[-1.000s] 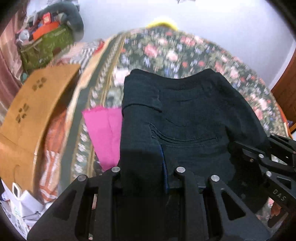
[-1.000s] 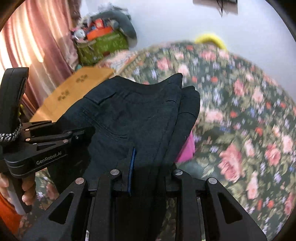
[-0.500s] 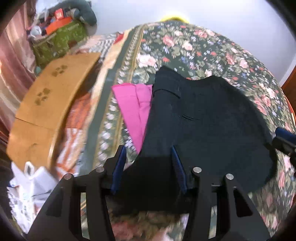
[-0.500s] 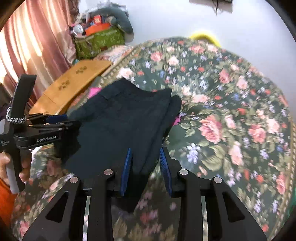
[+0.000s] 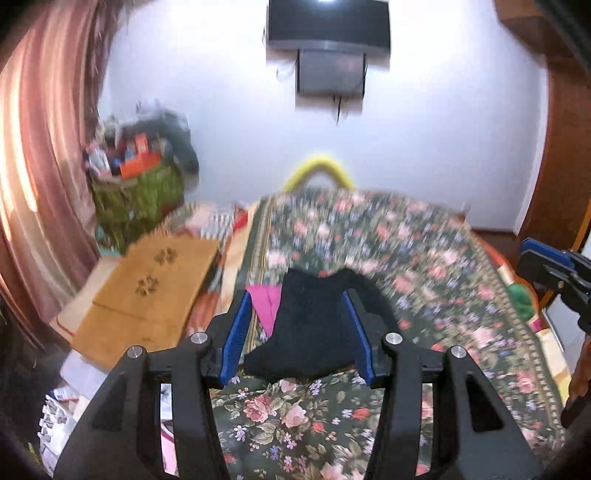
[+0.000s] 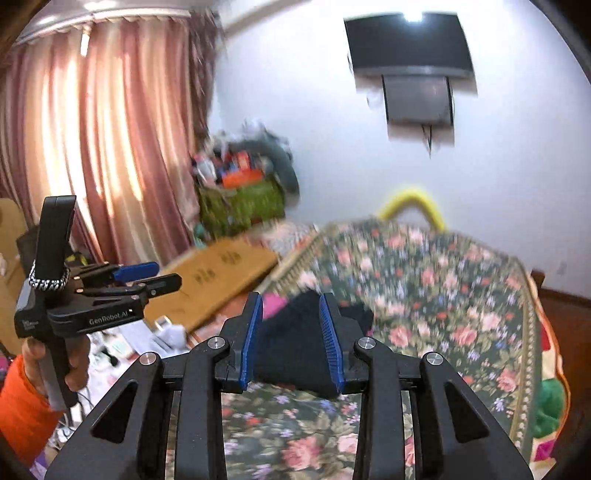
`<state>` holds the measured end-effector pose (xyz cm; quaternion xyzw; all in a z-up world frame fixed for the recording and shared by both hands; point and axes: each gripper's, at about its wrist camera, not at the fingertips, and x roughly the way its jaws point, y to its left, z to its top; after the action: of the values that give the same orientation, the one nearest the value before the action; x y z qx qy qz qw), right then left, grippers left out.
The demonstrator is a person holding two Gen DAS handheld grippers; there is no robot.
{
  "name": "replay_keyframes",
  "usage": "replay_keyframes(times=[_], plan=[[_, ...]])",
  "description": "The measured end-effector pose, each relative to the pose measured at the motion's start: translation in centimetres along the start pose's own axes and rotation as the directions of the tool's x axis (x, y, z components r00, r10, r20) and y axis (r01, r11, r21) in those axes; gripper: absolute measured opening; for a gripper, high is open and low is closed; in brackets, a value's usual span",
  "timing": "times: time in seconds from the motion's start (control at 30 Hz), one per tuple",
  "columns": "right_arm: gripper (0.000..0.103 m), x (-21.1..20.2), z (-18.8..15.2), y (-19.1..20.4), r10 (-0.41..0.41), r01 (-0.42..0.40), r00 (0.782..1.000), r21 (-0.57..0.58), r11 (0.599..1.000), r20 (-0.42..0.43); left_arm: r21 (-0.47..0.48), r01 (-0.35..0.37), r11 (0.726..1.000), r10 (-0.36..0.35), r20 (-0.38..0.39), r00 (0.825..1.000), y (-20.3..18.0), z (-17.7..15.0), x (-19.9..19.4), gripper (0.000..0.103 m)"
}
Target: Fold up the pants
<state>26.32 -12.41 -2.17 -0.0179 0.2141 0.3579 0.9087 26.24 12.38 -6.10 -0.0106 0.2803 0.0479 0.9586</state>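
Two grippers hovering above the bed, both empty. Left gripper (image 5: 297,332) sitting with blue-padded fingers (image 5: 236,338) spread wide apart, nothing between them, also showing at the left edge of the right wrist view (image 6: 147,277), gripped by a hand (image 6: 55,365) in an orange sleeve. Right gripper (image 6: 290,338) likewise standing apart, blue pads (image 6: 330,339) gripping nothing, also peeking in at the right edge of the left wrist view (image 5: 550,266). Black pants (image 5: 314,332) lying folded into a compact bundle on the floral bedspread (image 5: 424,266), near the bed's left edge, touching neither gripper; showing beyond the right fingers too (image 6: 295,350). Pink cloth (image 5: 267,304) poking out from under the pants' left side. Flattened cardboard box (image 5: 147,295) with paw prints resting beside the bed on the left. Green bag (image 5: 136,199) stuffed with clutter standing beyond it by the pink curtain (image 6: 92,147). Yellow curved thing (image 5: 317,170) rising behind the bed's far end. Wall-mounted TV (image 5: 328,26) hanging above, on the white wall. Green item (image 6: 550,402) lying at the bedspread's right edge. Background blurring.
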Motion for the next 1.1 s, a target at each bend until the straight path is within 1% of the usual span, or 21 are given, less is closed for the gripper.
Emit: replay_keyframes(times=[0.03, 0.07, 0.13, 0.23, 0.3, 0.33, 0.4, 0.43, 0.5, 0.53, 0.57, 0.6, 0.63, 0.67, 0.7, 0.73, 0.8, 0.83, 0.9, 1.1], plan=[[0.029, -1.2, 0.1, 0.6, -0.001, 0.001, 1.0, -0.003, 1.0, 0.025, 0.001, 0.001, 1.0, -0.001, 0.04, 0.999, -0.2, 0.0, -2.2, 0.05], [0.029, -2.2, 0.2, 1.1, 0.0, 0.0, 0.999, -0.007, 1.0, 0.046, 0.001, 0.004, 1.0, -0.005, 0.064, 0.998, -0.4, 0.0, -3.6, 0.05], [0.029, -4.7, 0.1, 2.4, -0.005, 0.006, 0.996, -0.014, 1.0, 0.094, -0.004, 0.019, 1.0, -0.019, 0.127, 0.992, -0.8, -0.2, -7.4, 0.05], [0.029, -7.5, -0.2, 4.0, -0.031, 0.034, 0.988, -0.018, 0.999, 0.152, -0.004, 0.033, 0.999, -0.032, 0.191, 0.981, -1.4, -0.9, -11.5, 0.05], [0.03, -9.0, -0.5, 4.8, -0.051, 0.054, 0.983, -0.014, 0.998, 0.177, 0.01, 0.033, 0.999, -0.034, 0.22, 0.975, -1.9, -1.4, -13.6, 0.054], [0.032, -9.5, -0.7, 5.1, -0.053, 0.056, 0.982, -0.01, 0.998, 0.183, 0.017, 0.03, 0.999, -0.034, 0.234, 0.972, -2.3, -1.8, -14.7, 0.056], [0.046, -10.2, -1.1, 5.6, -0.066, 0.069, 0.98, -0.009, 0.998, 0.189, 0.021, 0.019, 1.0, -0.024, 0.254, 0.967, -2.7, -2.5, -16.4, 0.065], [0.049, -10.6, -1.2, 5.9, -0.082, 0.086, 0.977, -0.014, 0.996, 0.196, 0.024, 0.018, 1.0, -0.024, 0.263, 0.964, -2.9, -2.7, -17.2, 0.066], [0.056, -11.1, -1.5, 6.2, -0.104, 0.111, 0.974, -0.024, 0.994, 0.202, 0.022, 0.017, 1.0, -0.022, 0.271, 0.962, -3.2, -3.2, -18.2, 0.075], [0.058, -11.3, -1.6, 6.4, -0.11, 0.116, 0.973, -0.022, 0.993, 0.202, 0.019, 0.021, 1.0, -0.026, 0.275, 0.961, -3.2, -3.4, -18.6, 0.077], [0.06, -11.3, -1.7, 6.3, -0.116, 0.122, 0.972, -0.017, 0.992, 0.204, 0.016, 0.042, 0.999, -0.045, 0.274, 0.961, -3.2, -3.7, -19.0, 0.082], [0.065, -11.4, -1.8, 6.2, -0.124, 0.129, 0.971, -0.009, 0.992, 0.206, 0.016, 0.055, 0.998, -0.057, 0.271, 0.961, -3.3, -3.8, -19.3, 0.085], [0.07, -11.3, -1.8, 6.1, -0.136, 0.139, 0.969, -0.002, 0.99, 0.206, 0.015, 0.058, 0.998, -0.06, 0.271, 0.961, -3.3, -3.9, -19.5, 0.086], [0.078, -11.3, -1.9, 5.9, -0.143, 0.146, 0.968, -0.001, 0.989, 0.208, 0.018, 0.055, 0.998, -0.058, 0.273, 0.96, -3.4, -4.1, -19.8, 0.088], [0.084, -11.3, -1.9, 5.9, -0.158, 0.161, 0.965, 0.0, 0.987, 0.209, 0.023, 0.05, 0.998, -0.054, 0.274, 0.96, -3.6, -4.2, -19.9, 0.09], [0.086, -11.6, -2.1, 6.1, -0.168, 0.172, 0.963, 0.001, 0.985, 0.21, 0.027, 0.04, 0.999, -0.046, 0.276, 0.96, -3.8, -4.3, -20.1, 0.091], [0.095, -11.8, -2.2, 6.1, -0.185, 0.189, 0.96, 0.003, 0.982, 0.212, 0.026, 0.026, 0.999, -0.033, 0.281, 0.959, -4.1, -4.5, -20.3, 0.097], [0.102, -11.8, -2.3, 6.1, -0.193, 0.196, 0.958, 0.007, 0.981, 0.214, 0.023, 0.024, 0.999, -0.03, 0.285, 0.958, -4.2, -4.6, -20.5, 0.098], [0.103, -12.1, -2.4, 6.1, -0.202, 0.203, 0.955, 0.015, 0.979, 0.216, 0.019, 0.021, 1.0, -0.026, 0.29, 0.957, -4.3, -4.8, -20.7, 0.1], [0.103, -12.5, -2.8, 5.9, -0.197, 0.196, 0.959, 0.028, 0.98, 0.206, 0.014, 0.03, 0.999, -0.033, 0.289, 0.957, -4.1, -4.8, -20.9, 0.102]])
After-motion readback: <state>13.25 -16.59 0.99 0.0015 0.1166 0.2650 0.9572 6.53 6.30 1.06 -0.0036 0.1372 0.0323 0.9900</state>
